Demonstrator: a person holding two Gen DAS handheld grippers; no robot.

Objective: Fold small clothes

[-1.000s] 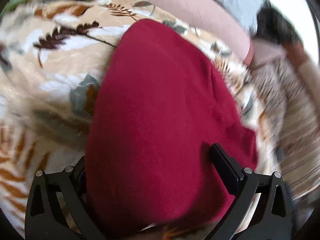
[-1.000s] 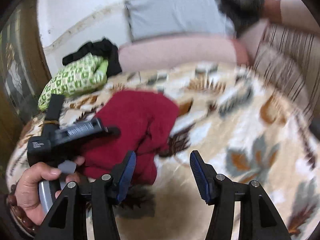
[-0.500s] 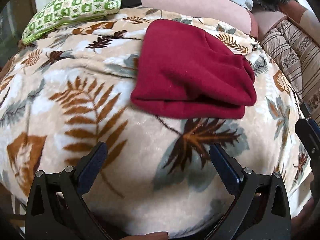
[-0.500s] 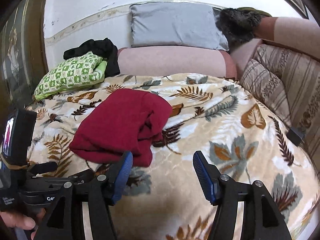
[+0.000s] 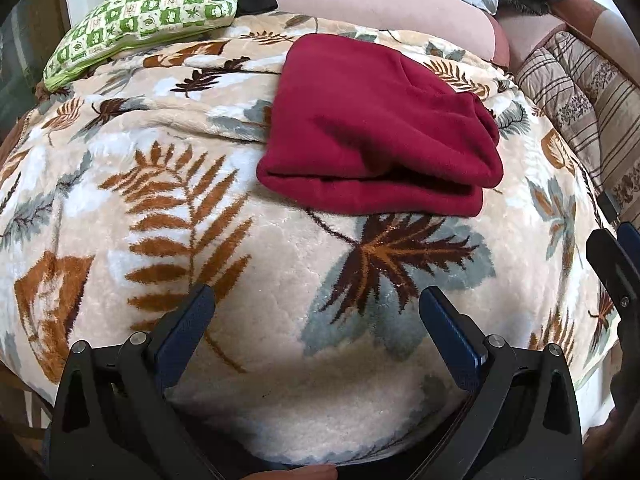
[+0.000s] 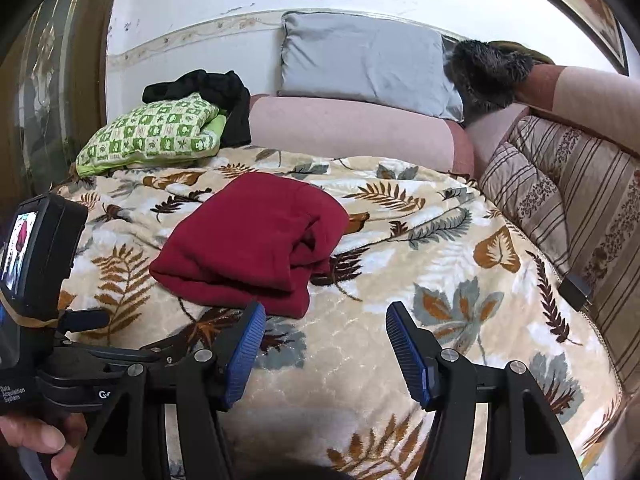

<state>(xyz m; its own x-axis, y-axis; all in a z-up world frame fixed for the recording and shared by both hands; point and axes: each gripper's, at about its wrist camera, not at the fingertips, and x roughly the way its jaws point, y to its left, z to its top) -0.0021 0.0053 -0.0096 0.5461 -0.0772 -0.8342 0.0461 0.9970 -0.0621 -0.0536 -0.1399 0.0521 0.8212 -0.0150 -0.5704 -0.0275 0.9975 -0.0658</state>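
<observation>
We hold the left hand-held gripper (image 5: 316,312) and right hand-held gripper (image 6: 325,330) spread, empty, near a folded red garment (image 5: 380,128), perhaps a sweater, lying on the leaf-patterned blanket (image 5: 280,280).

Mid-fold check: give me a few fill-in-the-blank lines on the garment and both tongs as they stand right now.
1. The folded garment on the leaf-print blanket is ____ in colour.
2. The left tongs are ____ and grip nothing.
3. The right tongs hold ____.
4. The pillow beyond the garment has a white and ____ check.

Missing words: red; open; nothing; green
</observation>
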